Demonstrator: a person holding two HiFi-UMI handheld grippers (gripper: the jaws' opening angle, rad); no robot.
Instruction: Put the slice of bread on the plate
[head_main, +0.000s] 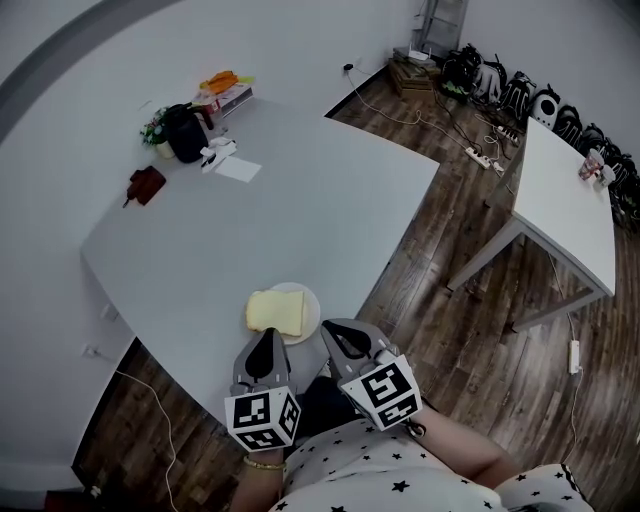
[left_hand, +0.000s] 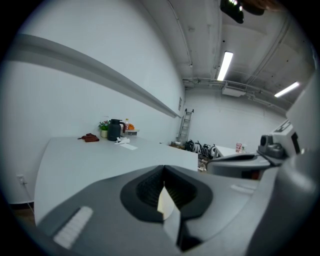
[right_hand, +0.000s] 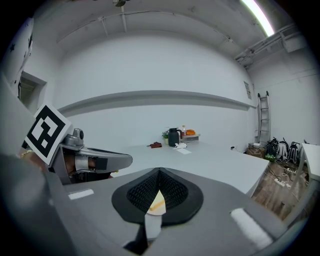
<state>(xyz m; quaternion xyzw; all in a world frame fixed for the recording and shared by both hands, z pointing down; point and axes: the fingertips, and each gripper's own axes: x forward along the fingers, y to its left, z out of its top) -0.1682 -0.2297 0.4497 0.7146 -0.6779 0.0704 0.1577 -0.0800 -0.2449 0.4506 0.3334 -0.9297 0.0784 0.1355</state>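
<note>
Left tool (head_main: 267, 334) and right tool (head_main: 328, 327) sit just beside the bread (head_main: 273, 311).

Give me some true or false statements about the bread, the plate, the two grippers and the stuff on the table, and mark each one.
1. The slice of bread lies on the white plate. True.
2. The left gripper grips the bread. False: its fingers are shut on nothing, just short of the slice.
3. The black jug stands at the far end of the table. True.
4. The right gripper has its fingers wide apart. False: they are together and hold nothing.
5. The plate sits in the middle of the table. False: it is at the near edge, by the person.
</note>
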